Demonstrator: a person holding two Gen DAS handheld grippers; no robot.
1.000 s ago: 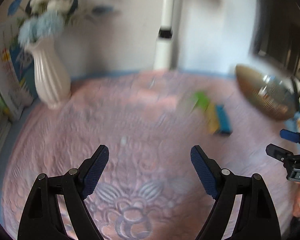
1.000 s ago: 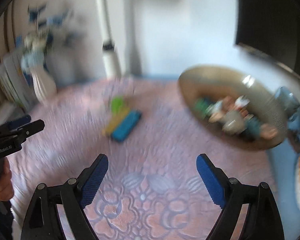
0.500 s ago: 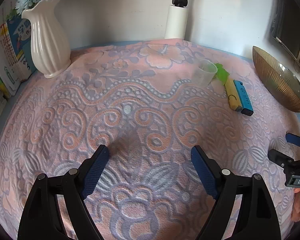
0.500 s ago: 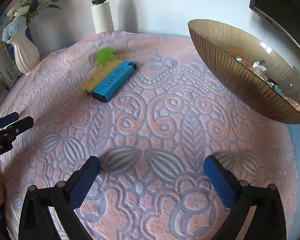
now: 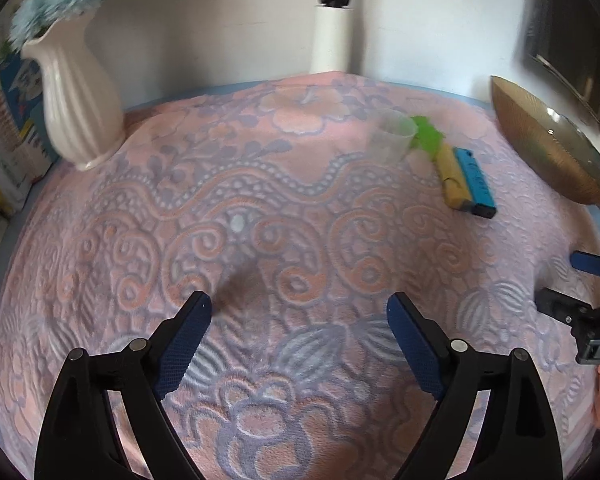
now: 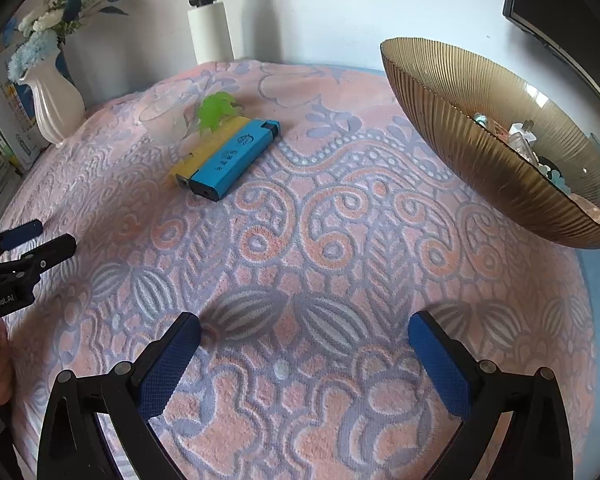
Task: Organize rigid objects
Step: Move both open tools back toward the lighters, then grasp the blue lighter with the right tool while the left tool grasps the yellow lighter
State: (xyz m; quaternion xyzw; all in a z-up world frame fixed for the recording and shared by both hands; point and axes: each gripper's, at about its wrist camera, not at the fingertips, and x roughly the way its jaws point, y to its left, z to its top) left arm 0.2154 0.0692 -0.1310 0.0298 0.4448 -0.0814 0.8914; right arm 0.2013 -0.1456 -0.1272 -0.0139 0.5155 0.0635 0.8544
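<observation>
At the far left stands our white vase (image 6: 56,104), set back by the wall and out of the working area. Our left claw (image 5: 299,320) hangs released and empty above the patterned surface (image 5: 260,208), its pads spread wide, well short of any item. Further right a clear cup (image 6: 164,122), a green piece (image 6: 216,110), a yellow lighter (image 6: 210,148) and a blue lighter (image 6: 236,156) lie clustered, the two lighters side by side and touching. We judge these are the loose things awaiting sorting. Our right claw (image 6: 304,340) is likewise released and holds nothing, facing that cluster. At the right the ribbed amber bowl (image 6: 480,140) already carries small items, so we take it as the collecting place.
</observation>
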